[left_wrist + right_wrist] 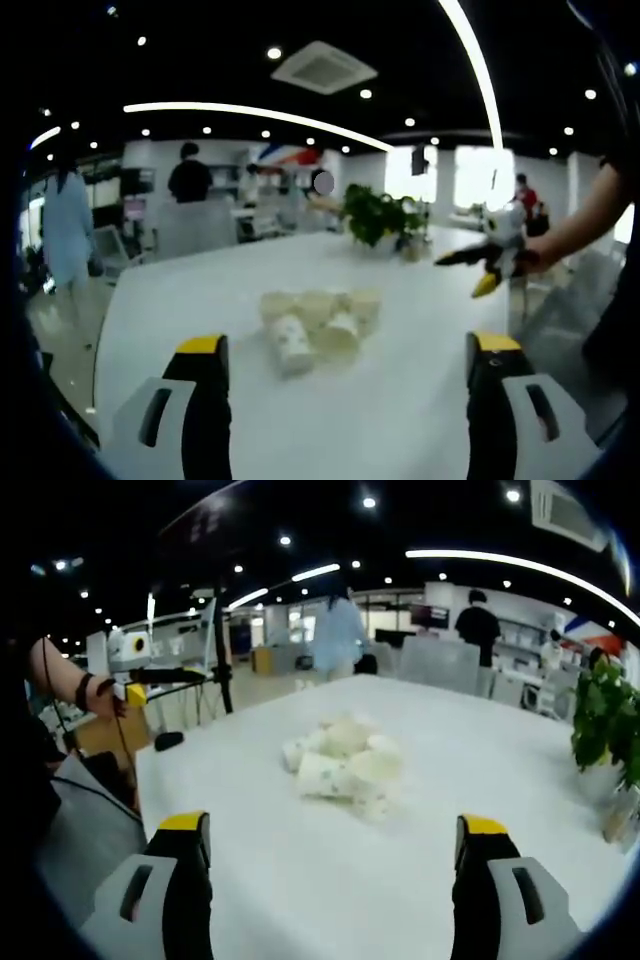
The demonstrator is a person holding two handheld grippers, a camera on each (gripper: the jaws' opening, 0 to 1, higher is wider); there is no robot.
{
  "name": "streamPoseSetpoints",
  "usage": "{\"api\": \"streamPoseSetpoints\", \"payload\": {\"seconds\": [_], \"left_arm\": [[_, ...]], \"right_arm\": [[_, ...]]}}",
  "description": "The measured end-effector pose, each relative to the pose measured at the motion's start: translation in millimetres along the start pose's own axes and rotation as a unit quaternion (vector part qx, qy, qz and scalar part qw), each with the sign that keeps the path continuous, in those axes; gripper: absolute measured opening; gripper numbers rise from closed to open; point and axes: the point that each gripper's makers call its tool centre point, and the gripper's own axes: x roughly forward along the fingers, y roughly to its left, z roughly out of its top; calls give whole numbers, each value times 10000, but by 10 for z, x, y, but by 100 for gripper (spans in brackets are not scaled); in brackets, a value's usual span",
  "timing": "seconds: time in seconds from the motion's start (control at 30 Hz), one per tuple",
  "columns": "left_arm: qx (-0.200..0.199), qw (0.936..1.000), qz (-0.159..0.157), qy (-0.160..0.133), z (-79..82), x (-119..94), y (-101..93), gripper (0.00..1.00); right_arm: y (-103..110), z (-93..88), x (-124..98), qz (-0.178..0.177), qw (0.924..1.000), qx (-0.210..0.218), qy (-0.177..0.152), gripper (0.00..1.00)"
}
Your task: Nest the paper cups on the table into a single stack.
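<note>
Several pale paper cups lie in a loose heap near the middle of the white table, some tipped on their sides. My left gripper is open, its yellow-tipped jaws wide apart just short of the heap. The right gripper comes in from the right, held in a hand above the table's far side. In the right gripper view the same cups lie ahead of my right gripper, which is open and holds nothing. The left gripper is at the far left, beyond the table.
A potted green plant stands on the table beyond the cups. A person's arm reaches in from the right. People stand in the office behind, and a tripod is off the table's corner.
</note>
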Motion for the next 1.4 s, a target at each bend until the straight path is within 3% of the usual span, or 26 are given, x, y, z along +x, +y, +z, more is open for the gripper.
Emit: {"api": "streamPoseSetpoints", "payload": {"seconds": [1.4], "left_arm": [[11,10000,-7,47,-27,-64,-23,96]], "right_arm": [[48,11,47,48,10000,33,13,100]]}}
